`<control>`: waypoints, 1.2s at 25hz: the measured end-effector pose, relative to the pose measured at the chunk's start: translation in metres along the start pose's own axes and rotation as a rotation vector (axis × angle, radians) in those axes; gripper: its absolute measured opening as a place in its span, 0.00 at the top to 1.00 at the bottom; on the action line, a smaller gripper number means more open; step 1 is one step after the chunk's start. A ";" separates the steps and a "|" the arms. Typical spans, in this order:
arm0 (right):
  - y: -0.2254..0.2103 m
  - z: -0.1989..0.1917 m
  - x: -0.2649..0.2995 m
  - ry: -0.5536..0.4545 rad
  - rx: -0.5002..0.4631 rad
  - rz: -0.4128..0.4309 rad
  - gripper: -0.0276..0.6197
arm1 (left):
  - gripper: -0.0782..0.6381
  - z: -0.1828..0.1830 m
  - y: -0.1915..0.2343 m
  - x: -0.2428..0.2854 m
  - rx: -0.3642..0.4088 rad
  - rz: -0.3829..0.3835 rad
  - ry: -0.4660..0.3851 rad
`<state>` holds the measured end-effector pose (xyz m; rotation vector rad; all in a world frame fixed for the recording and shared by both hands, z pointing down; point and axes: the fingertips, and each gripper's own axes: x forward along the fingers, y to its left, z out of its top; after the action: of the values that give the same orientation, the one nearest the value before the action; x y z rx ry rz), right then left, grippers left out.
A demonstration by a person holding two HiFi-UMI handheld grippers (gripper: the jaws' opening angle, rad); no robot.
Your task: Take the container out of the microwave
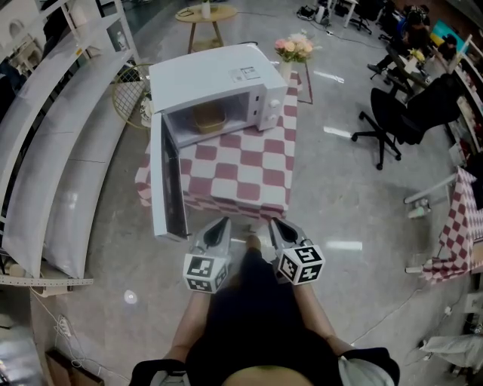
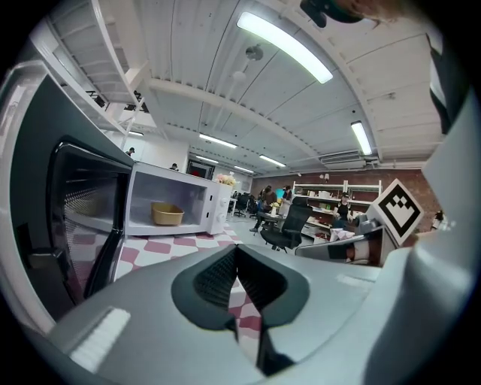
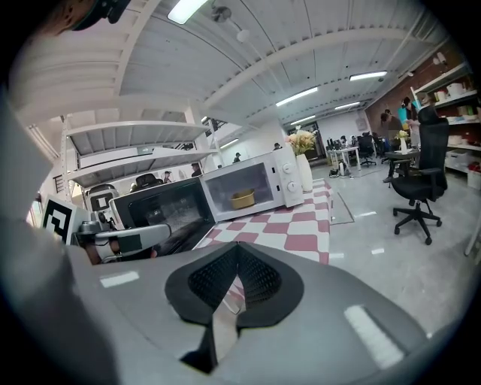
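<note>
A white microwave (image 1: 219, 79) stands on a table with a red-and-white checked cloth (image 1: 249, 170). Its door (image 1: 167, 181) hangs wide open to the left. Inside sits a tan, bowl-like container (image 1: 208, 117), also seen in the left gripper view (image 2: 167, 214) and the right gripper view (image 3: 242, 199). Both grippers hover side by side short of the table's near edge, well away from the microwave. The left gripper (image 1: 219, 225) (image 2: 237, 248) is shut with nothing in it. The right gripper (image 1: 275, 224) (image 3: 237, 247) is shut and empty too.
A vase of flowers (image 1: 294, 49) stands by the microwave's right rear corner. White shelving (image 1: 60, 151) runs along the left. A black office chair (image 1: 400, 121) is on the right, with another checked table (image 1: 460, 226) nearer. A round wooden table (image 1: 205, 15) is behind.
</note>
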<state>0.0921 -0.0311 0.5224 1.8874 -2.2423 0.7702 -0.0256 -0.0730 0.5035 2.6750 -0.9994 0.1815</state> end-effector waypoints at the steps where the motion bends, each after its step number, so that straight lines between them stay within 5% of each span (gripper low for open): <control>1: -0.001 0.002 0.003 0.002 -0.002 0.004 0.95 | 0.88 0.001 0.002 0.003 -0.001 0.003 -0.001; 30: -0.040 0.059 0.100 0.048 -0.033 0.120 0.95 | 0.88 0.024 0.062 0.088 -0.035 0.127 -0.001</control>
<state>0.1214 -0.1502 0.5234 1.7143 -2.3409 0.7804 0.0003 -0.1796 0.5121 2.5821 -1.1626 0.1866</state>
